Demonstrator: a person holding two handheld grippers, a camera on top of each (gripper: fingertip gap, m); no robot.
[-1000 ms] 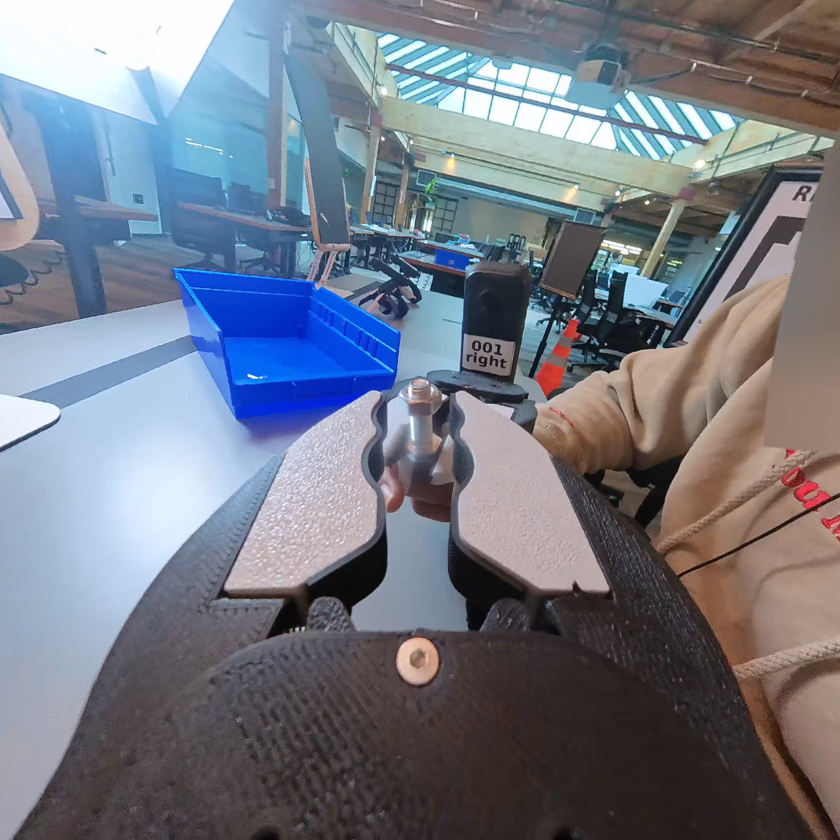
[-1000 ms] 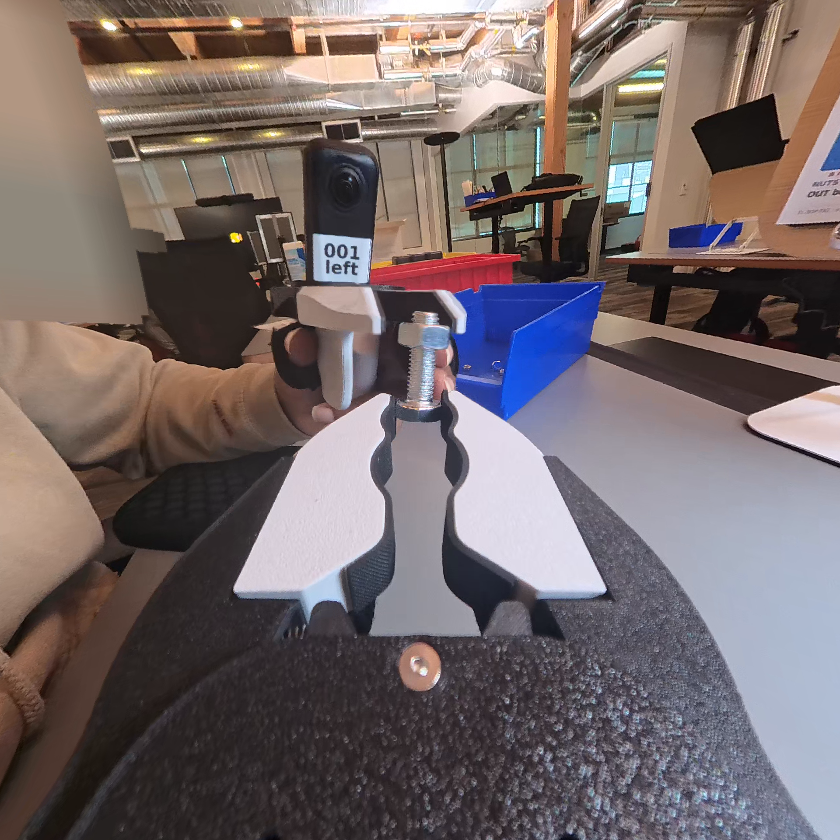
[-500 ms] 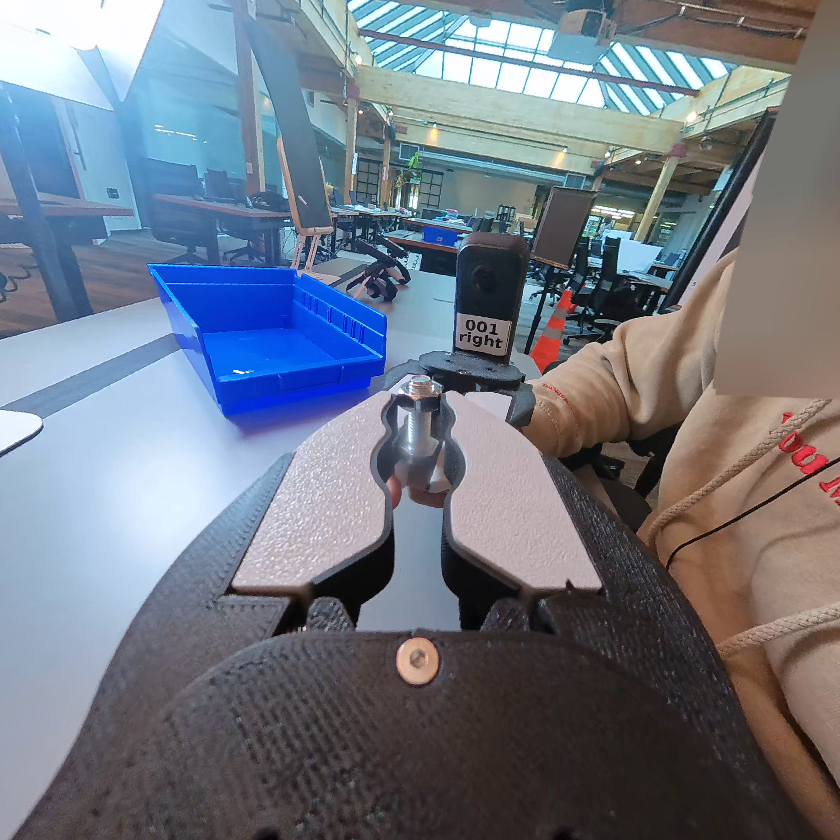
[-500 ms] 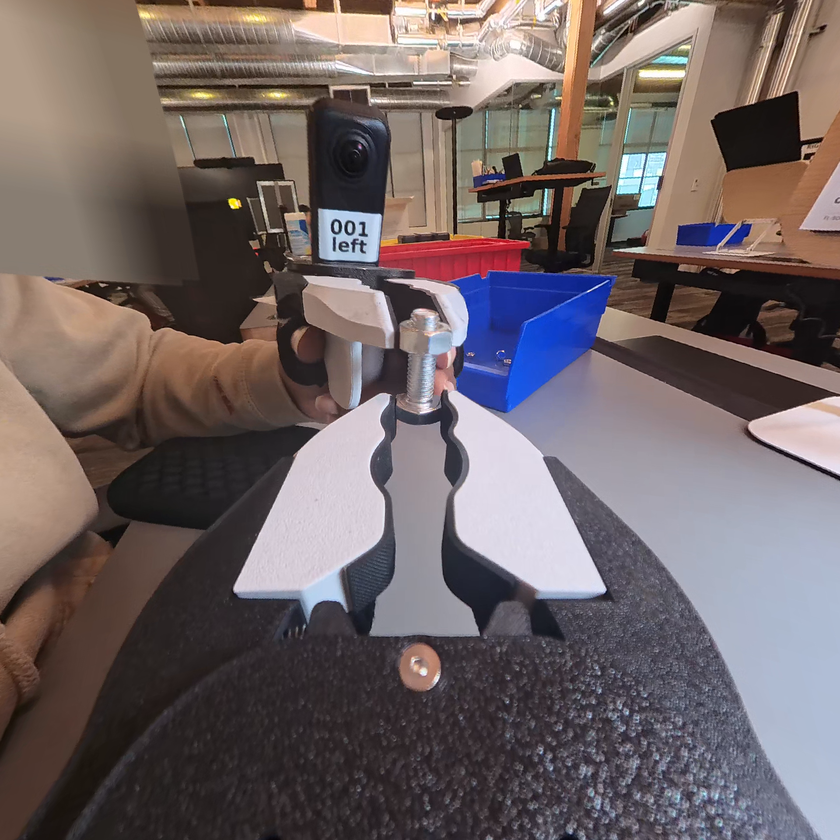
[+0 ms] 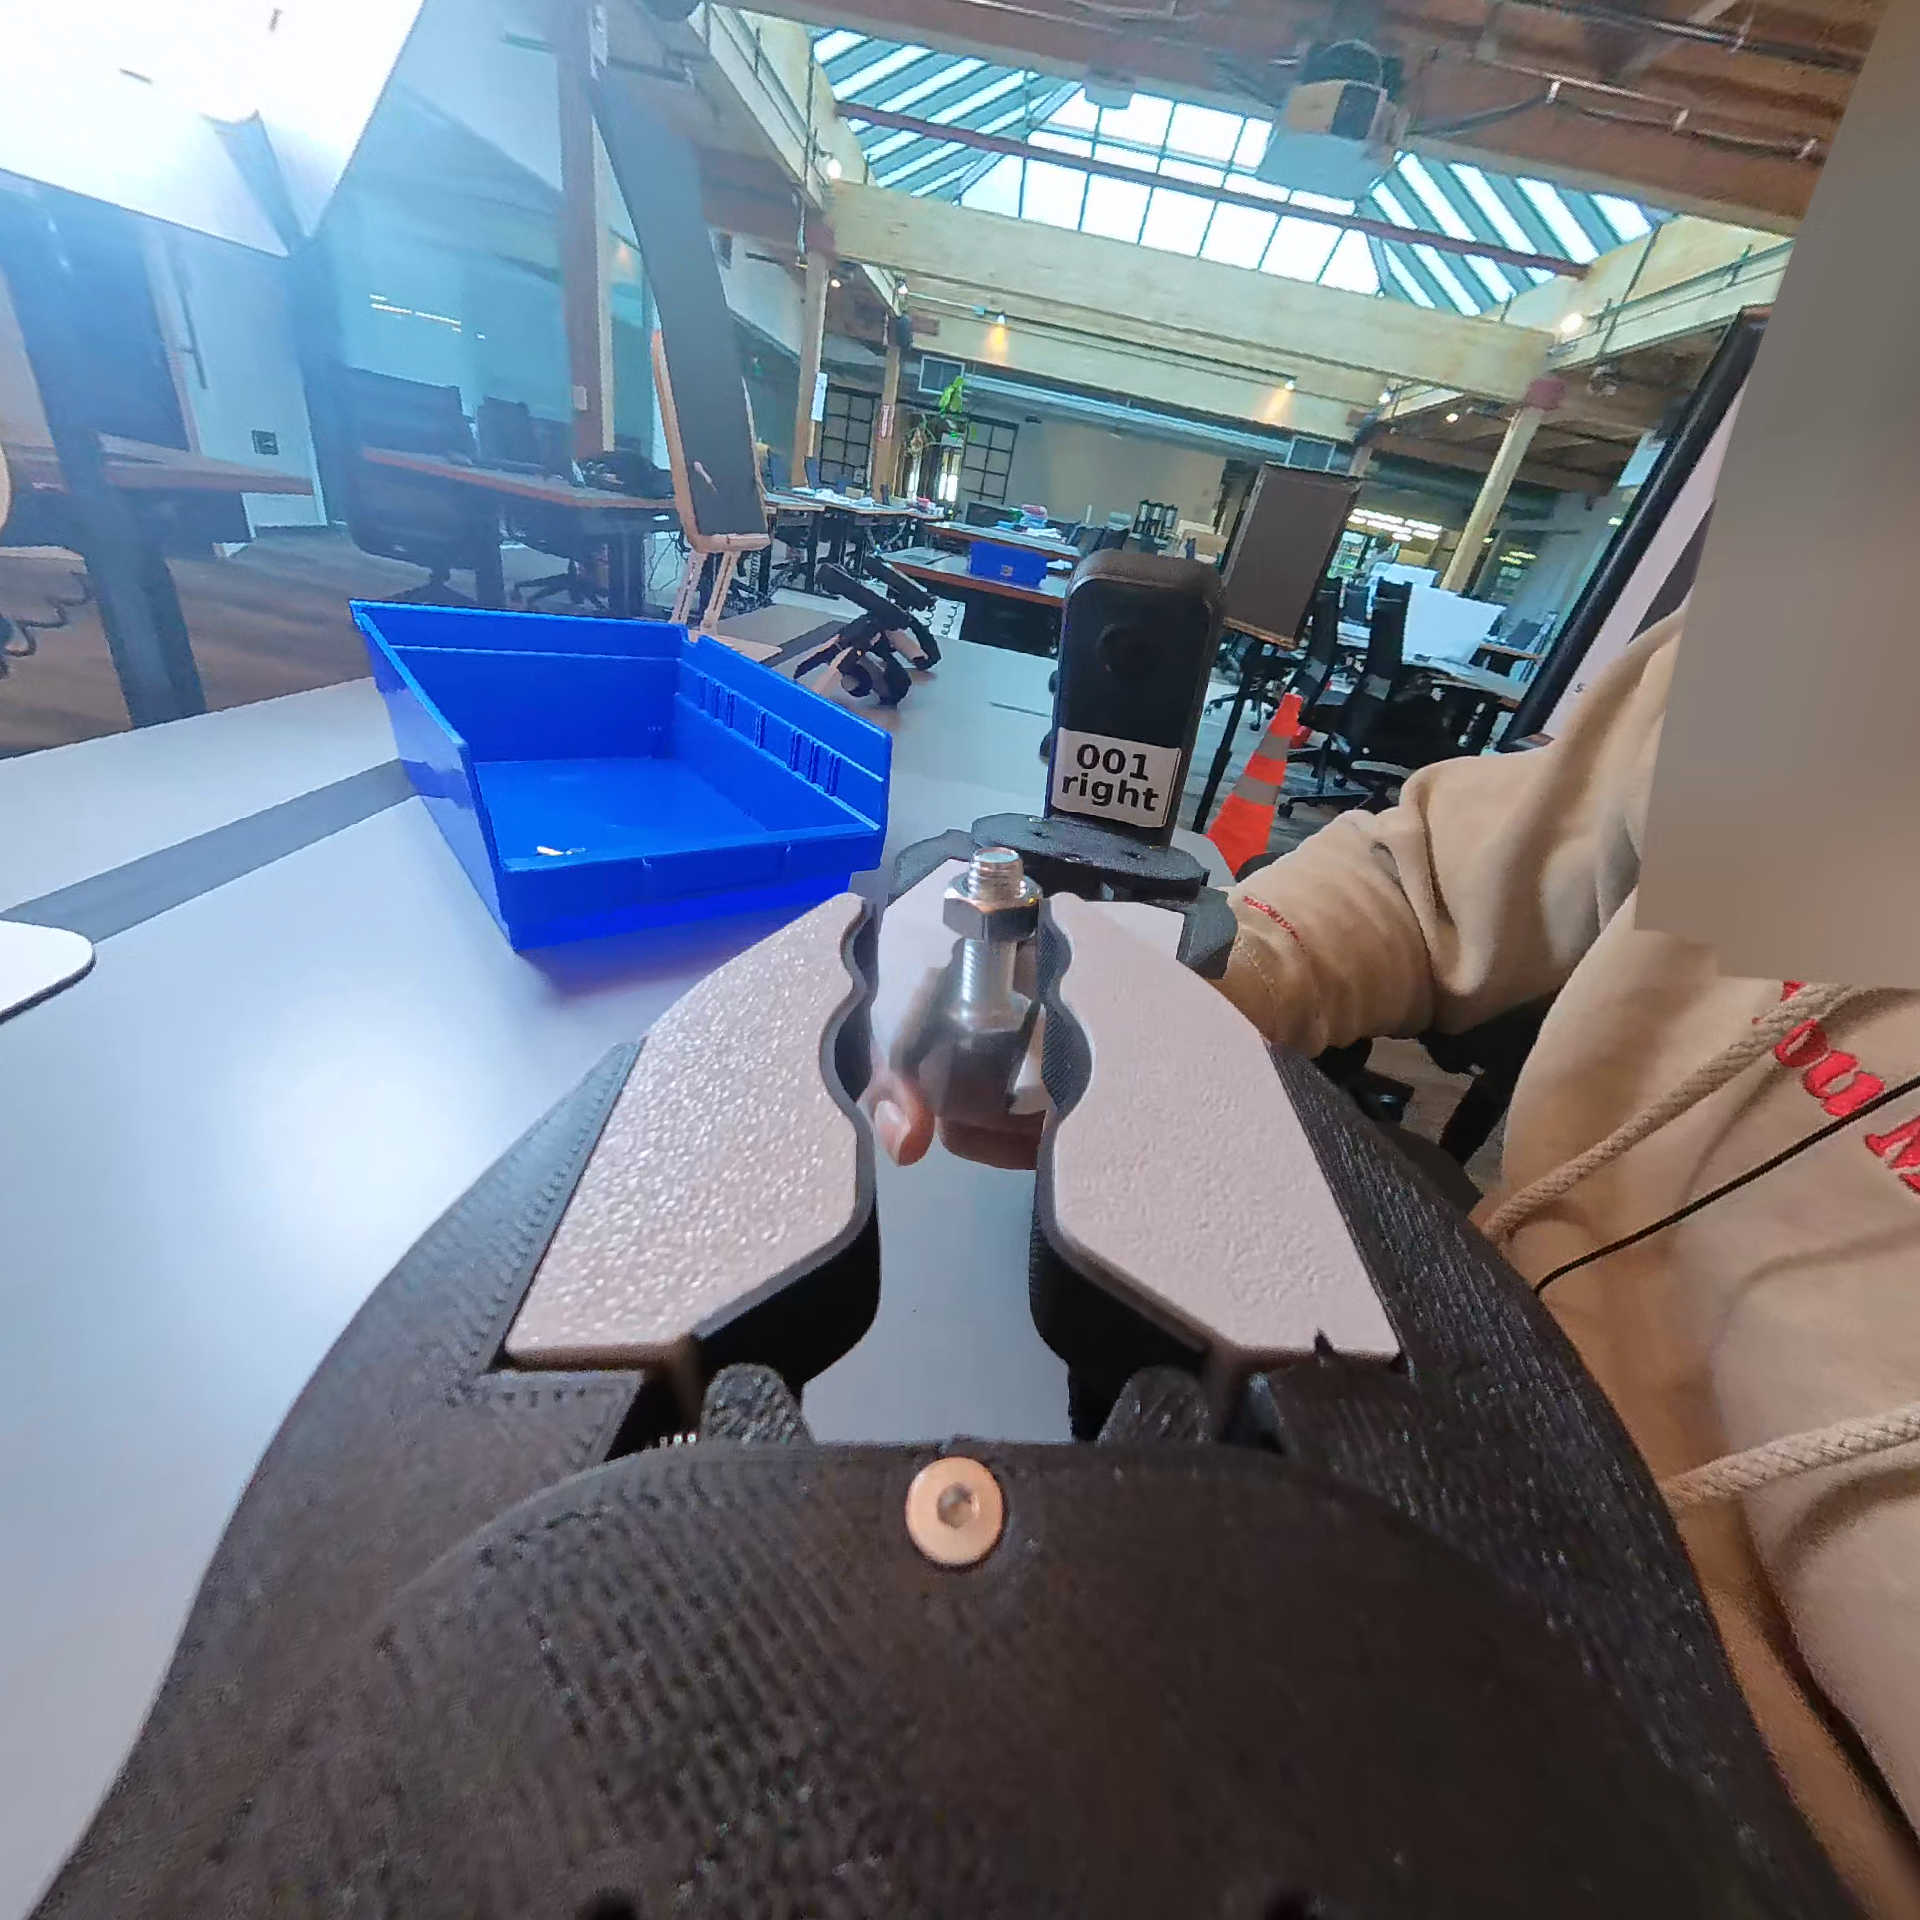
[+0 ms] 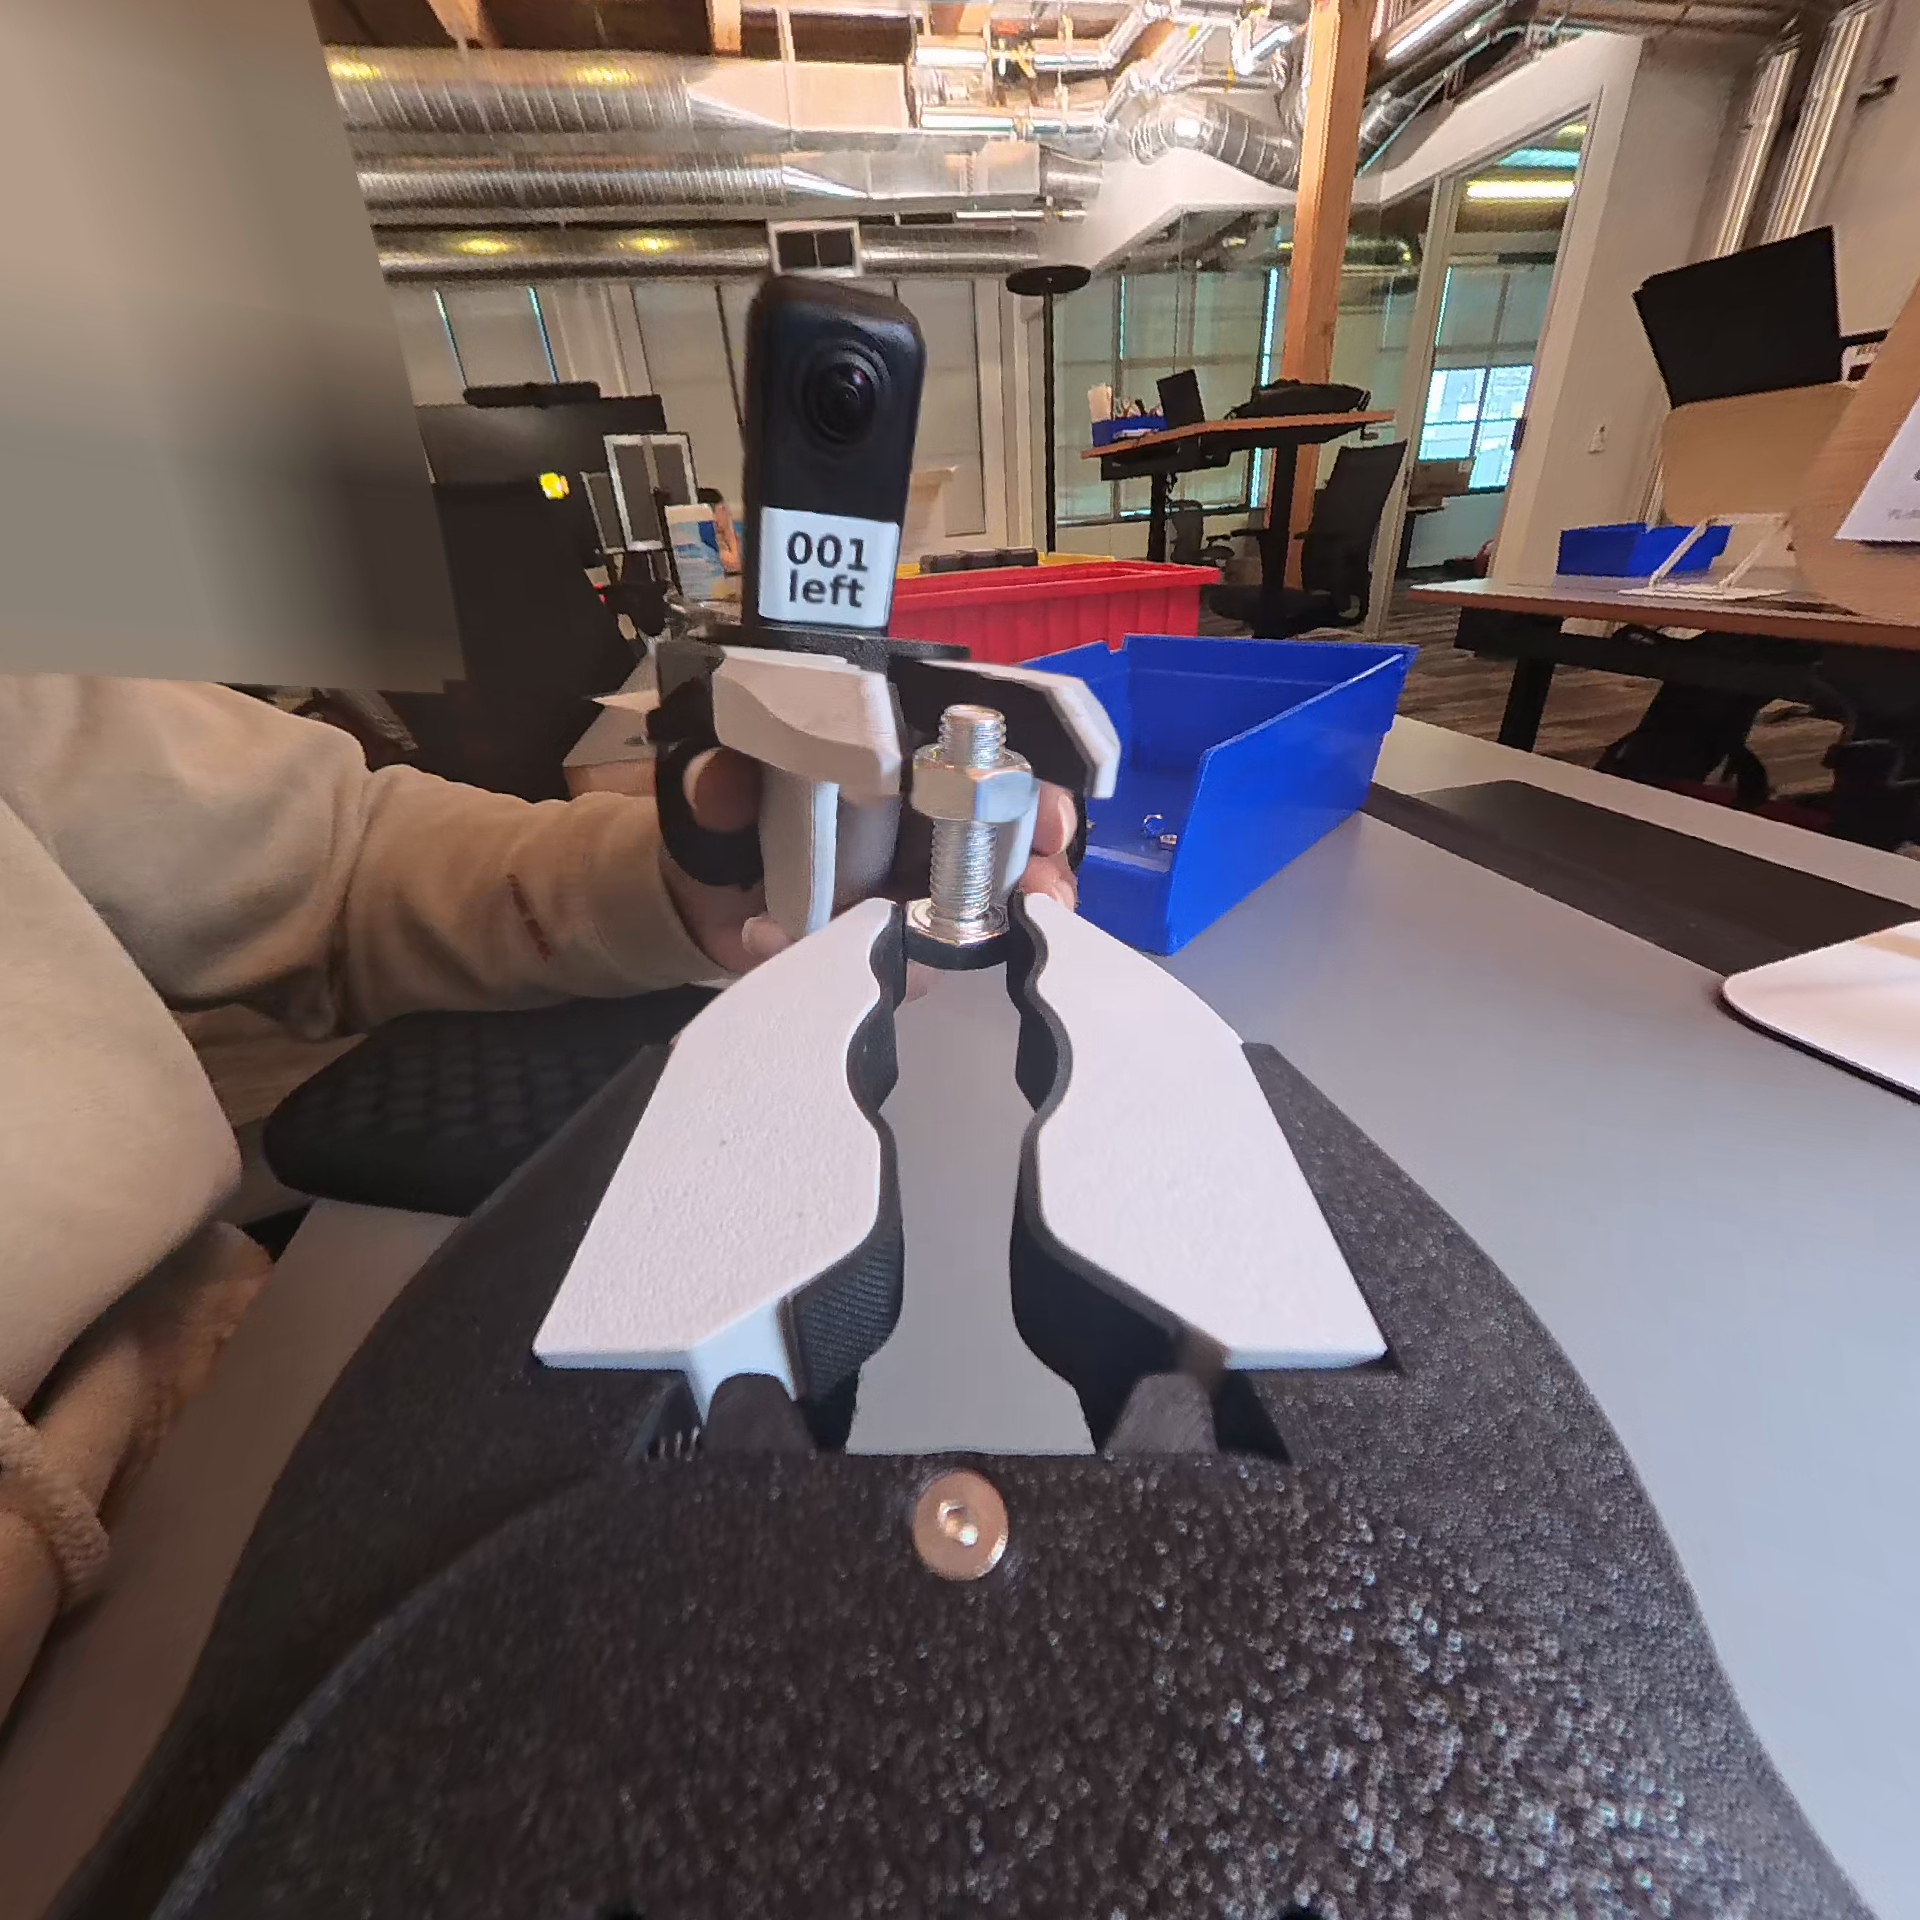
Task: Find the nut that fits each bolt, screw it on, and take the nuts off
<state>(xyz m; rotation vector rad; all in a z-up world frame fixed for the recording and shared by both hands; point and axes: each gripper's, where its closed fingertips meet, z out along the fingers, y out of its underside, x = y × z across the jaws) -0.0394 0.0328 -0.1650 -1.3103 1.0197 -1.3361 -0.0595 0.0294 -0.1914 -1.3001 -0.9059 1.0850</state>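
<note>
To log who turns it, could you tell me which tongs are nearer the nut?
Left. The left tongs flank the nut at their tips; the right tongs clamp the bolt by its head, lower down the shaft.

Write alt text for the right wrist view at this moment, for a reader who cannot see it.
The right claw grips the head end of an upright silver bolt, while the left claw opposite closes on the hex nut near the bolt's top. Behind them, a blue bin sits on the grey table.
</note>
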